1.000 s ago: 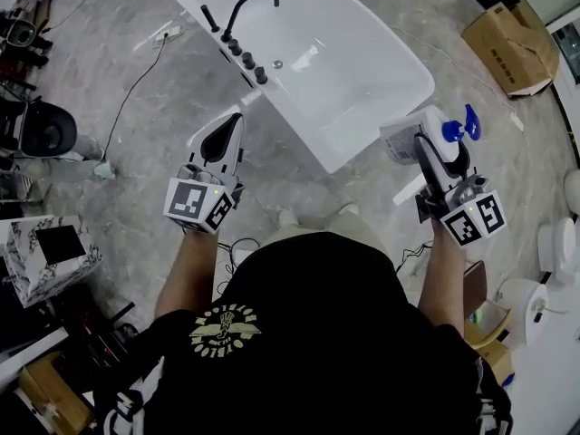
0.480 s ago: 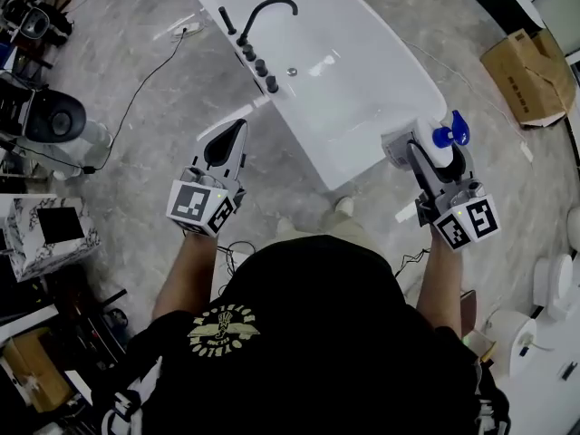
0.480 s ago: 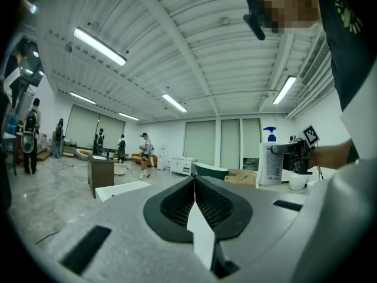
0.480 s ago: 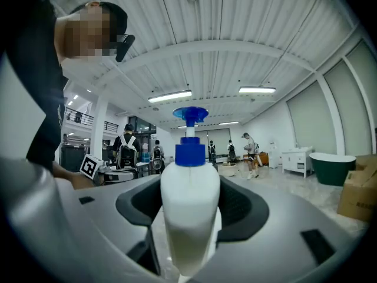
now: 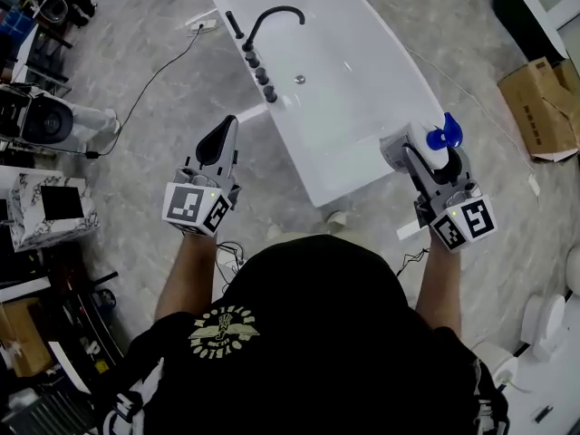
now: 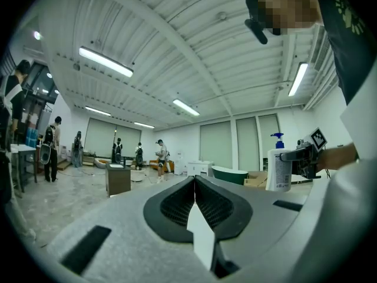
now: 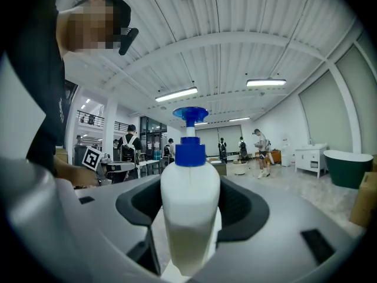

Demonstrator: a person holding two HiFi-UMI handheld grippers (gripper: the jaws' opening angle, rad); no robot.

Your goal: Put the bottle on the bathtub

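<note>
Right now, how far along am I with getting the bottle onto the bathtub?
Done: the bottle is picked up, with the right hand-held gripper shut on its body. In hand: it is held by the bathtub's near right corner and does not look set down yet. The left hand-held gripper is shut and empty, off the tub's other side. Left: set the bottle on the rim and let go.
</note>
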